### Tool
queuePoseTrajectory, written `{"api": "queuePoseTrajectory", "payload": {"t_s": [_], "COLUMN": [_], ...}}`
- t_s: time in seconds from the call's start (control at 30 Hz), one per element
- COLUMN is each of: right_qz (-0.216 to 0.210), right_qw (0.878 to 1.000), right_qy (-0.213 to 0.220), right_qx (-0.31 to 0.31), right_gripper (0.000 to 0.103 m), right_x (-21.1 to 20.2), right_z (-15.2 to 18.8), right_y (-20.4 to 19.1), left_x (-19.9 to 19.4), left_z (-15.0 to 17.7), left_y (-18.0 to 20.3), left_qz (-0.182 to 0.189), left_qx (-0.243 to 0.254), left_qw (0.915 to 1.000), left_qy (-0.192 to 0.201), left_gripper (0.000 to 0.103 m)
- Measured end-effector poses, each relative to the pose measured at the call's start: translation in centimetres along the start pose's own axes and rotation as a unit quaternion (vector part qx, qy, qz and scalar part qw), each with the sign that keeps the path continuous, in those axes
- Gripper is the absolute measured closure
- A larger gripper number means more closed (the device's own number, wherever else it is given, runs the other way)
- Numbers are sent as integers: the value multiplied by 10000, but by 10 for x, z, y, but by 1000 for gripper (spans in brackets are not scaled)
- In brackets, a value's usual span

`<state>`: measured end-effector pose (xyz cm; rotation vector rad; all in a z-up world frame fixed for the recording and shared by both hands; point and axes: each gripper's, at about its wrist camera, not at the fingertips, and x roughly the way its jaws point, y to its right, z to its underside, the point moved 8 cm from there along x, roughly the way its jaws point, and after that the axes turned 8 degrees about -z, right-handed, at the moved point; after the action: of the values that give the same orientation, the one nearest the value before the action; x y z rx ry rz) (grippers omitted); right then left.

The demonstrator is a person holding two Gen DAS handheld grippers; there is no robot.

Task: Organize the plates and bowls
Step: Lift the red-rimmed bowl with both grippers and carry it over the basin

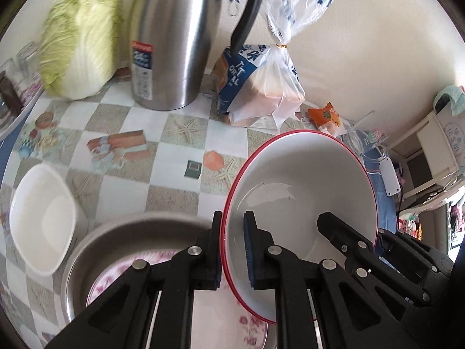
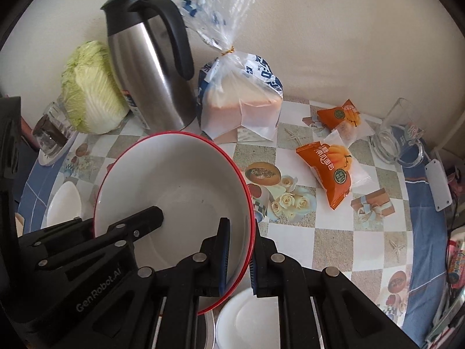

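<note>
Cream wall (image 2: 334, 43), patterned tablecloth (image 2: 334, 232), daylight

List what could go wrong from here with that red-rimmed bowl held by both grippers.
1. The red-rimmed bowl hangs tilted, pinched only at opposite rim edges by the left gripper and right gripper; if the hands drift apart or twist, it may slip.
2. The metal basin with the floral plate lies just below; a drop could chip it.
3. The steel jug stands close behind; a swing forward could knock it.
</note>
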<state>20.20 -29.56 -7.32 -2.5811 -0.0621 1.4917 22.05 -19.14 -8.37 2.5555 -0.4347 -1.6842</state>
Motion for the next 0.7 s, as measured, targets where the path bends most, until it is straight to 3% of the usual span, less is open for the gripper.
{"api": "queuePoseTrajectory", "payload": {"t_s": [0.4,0.7], "right_qz": [-46,-187], "right_qw": [9992,9992], "right_qy": [93,147], "right_qx": [-377,-307], "right_gripper": [90,90], "right_x": [-36,-42], "right_z": [50,85], "right_y": [-54,-83], "left_x": [-48,-54], "left_z": [47,79], "left_y": [-39,-65], "left_qz": [-170,-201], "left_qx": [-326,-515], "left_qw": [9990,9983], "left_qy": [264,200], "left_gripper": [90,90]}}
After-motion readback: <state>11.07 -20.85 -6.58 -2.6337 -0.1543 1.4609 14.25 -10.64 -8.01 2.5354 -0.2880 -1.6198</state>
